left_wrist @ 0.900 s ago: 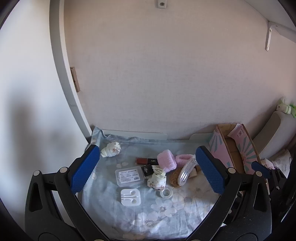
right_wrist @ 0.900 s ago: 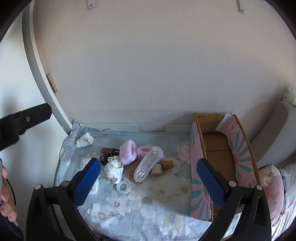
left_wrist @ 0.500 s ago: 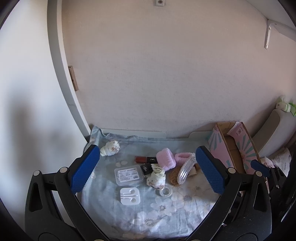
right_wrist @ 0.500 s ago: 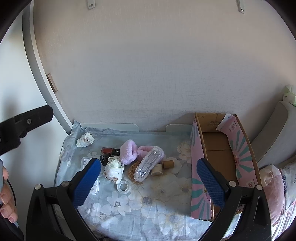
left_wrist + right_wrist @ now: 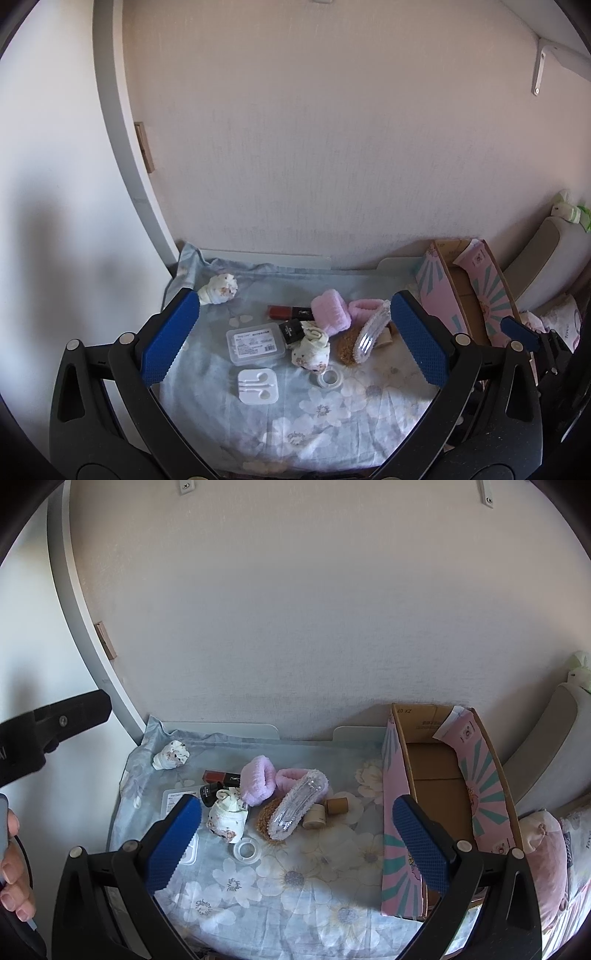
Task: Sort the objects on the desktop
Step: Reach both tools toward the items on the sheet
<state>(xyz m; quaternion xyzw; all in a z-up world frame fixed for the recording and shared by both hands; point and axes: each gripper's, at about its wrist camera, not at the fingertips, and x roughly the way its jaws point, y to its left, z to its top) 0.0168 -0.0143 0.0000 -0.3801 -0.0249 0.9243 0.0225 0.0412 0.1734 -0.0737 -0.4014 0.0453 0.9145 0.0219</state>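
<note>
Both tools hover above the desk, pitched down at it; nothing picked yet. My left gripper stands with jaws at full spread and nothing between them. My right gripper is the same: wide apart, empty.

Layout, right wrist view: the clutter sits centre-left of frame on the floral cloth. Open cardboard box at right, empty as far as I can see; judged to be the sorting target. Two small wooden cylinders lie nearest the box. Just left of them, a clear bristled brush rests on a brown round pad, with pink fluffy bands behind. A rolled sock touches a small dark bottle; a tape ring lies in front.

Left wrist view: clear plastic case and white earphone case lie centre; a second rolled sock sits apart at upper left of the cloth.

Plan (judgement): start at the edges. Right takes a cylinder, left the lone sock. Straddle each piece squarely before closing. The brush overlaps the pad, so lift it first, or both will drag.
</note>
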